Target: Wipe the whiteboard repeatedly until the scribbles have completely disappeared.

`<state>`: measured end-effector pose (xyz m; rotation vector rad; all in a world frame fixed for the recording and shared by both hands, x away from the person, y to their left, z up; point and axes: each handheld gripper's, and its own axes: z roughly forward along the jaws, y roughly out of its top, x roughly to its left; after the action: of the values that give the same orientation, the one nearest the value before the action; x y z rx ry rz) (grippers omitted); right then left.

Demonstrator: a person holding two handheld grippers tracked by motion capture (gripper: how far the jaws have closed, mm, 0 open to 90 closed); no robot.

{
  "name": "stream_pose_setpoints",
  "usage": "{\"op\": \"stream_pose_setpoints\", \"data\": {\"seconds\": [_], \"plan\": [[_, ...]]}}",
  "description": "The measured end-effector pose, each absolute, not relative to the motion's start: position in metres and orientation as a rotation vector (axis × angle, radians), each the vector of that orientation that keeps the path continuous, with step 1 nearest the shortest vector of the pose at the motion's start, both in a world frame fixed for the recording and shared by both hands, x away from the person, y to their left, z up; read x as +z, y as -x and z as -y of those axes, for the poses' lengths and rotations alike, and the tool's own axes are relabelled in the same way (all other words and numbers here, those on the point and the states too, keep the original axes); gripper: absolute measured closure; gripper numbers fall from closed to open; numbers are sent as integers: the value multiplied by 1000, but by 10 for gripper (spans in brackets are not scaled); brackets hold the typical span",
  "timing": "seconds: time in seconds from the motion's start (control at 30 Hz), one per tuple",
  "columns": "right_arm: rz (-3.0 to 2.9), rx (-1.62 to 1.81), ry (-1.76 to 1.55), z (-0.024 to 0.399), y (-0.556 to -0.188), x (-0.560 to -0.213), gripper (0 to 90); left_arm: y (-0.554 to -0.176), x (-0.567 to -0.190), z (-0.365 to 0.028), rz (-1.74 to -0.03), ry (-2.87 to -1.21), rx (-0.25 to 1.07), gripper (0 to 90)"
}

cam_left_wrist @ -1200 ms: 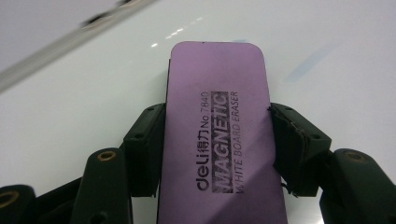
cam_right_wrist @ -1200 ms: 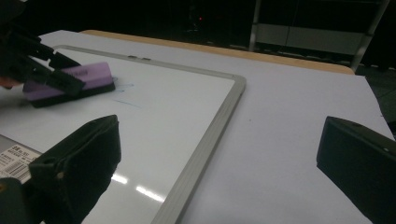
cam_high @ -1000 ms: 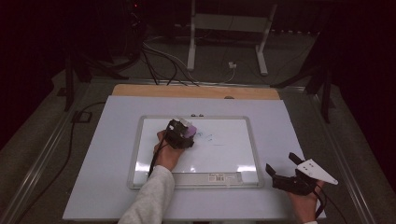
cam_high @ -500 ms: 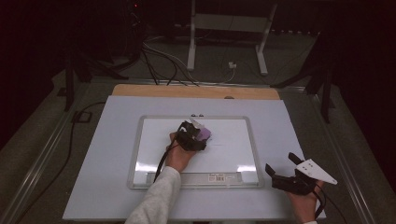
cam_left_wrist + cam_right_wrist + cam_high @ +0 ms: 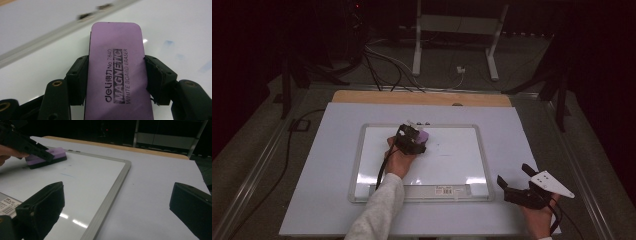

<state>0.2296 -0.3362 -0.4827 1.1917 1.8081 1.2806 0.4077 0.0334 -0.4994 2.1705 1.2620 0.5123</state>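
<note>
Eraser, high view: the purple eraser (image 5: 422, 136) lies flat on the whiteboard (image 5: 452, 165) near its top edge, pinched by the left gripper (image 5: 412, 140); the whiteboard sits on the white table (image 5: 312, 190).
Right gripper, high view: the right gripper (image 5: 517, 187) rests at the table's near right corner, off the board, jaws spread with nothing between them.
Risk, high view: the top frame (image 5: 422, 125) is just beyond the eraser, so a long stroke could knock against it and jar the hold.
Grip, left gripper view: both pads (image 5: 160, 77) press the eraser's (image 5: 116, 75) long sides near its back half.
Writing, left gripper view: the top reads "deli", "No.7840", "MAGNETIC", "WHITE BOARD ERASER".
Risk, left gripper view: faint blue marks (image 5: 168, 43) lie beside the eraser; if it tilts, the felt may skip them, and hard pressure could twist it out of the pads.
Right gripper view: jaws stand wide apart over the board's corner; a thin blue line (image 5: 67, 175) shows near the eraser (image 5: 47, 157).
Label, right gripper view: a barcode sticker (image 5: 8, 206) on the board's edge, print too small to read.
</note>
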Motion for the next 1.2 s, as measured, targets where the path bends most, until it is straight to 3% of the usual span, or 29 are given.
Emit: {"op": "stream_pose_setpoints", "data": {"seconds": [0.23, 0.5, 0.6, 0.7, 0.8, 0.97, 1.07, 1.2], "plan": [[-1811, 1281, -1191, 336, -230, -483, 1, -409, -500, -26, -1263, -2164, 494, 419], [-1817, 1280, -1186, 334, -230, -483, 2, -390, -499, 18, -1070, -2240, 419, 418], [-1817, 1279, -1186, 334, -230, -483, 2, -382, -500, 31, -974, -2264, 306, 418], [-1815, 1279, -1186, 335, -230, -483, 1, -375, -499, 40, -905, -2296, 324, 418], [-1811, 1279, -1188, 335, -229, -483, 2, -378, -499, 38, -926, -2291, 340, 418], [-1804, 1281, -1193, 337, -229, -482, 2, -395, -497, 19, -1088, -2272, 477, 418], [-1803, 1282, -1195, 337, -228, -482, 2, -406, -497, 3, -1201, -2229, 499, 419], [-1802, 1282, -1196, 337, -228, -482, 2, -408, -498, 1, -1215, -2220, 501, 419]]}}
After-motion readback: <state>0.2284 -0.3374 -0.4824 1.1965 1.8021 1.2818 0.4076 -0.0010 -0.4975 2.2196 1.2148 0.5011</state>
